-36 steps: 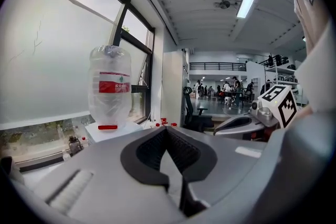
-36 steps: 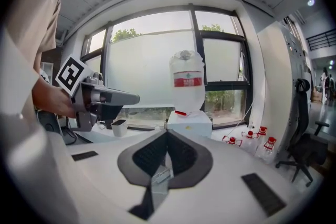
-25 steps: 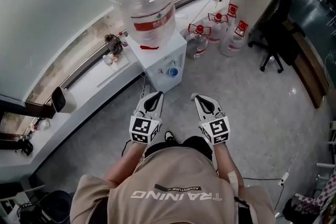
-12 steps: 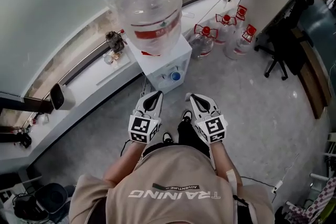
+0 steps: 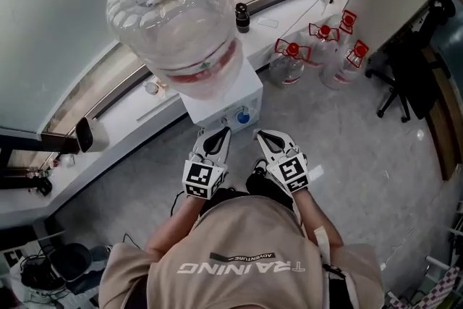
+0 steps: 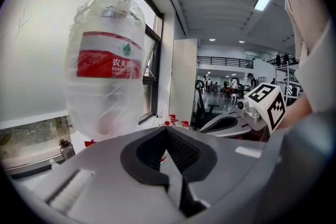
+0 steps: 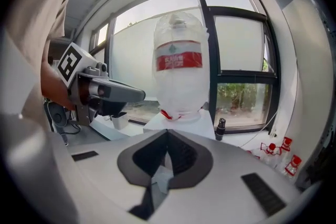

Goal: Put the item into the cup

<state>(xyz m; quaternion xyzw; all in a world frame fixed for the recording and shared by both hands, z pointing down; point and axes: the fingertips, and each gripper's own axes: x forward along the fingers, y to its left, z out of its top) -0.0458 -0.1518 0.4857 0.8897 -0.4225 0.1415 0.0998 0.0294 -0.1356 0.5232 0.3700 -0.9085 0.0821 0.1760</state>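
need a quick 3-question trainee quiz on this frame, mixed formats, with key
1. True or false: the large clear plastic water jug with the red label stands on the floor.
2. How many small clear red-capped jugs stand on the floor to the right of the white box-shaped water dispenser? A two, B three, C five.
3. Fill in: the jaws of the left gripper and the right gripper are ___.
Key: 1 false, it sits on top of the dispenser. 2 B. 3 shut.
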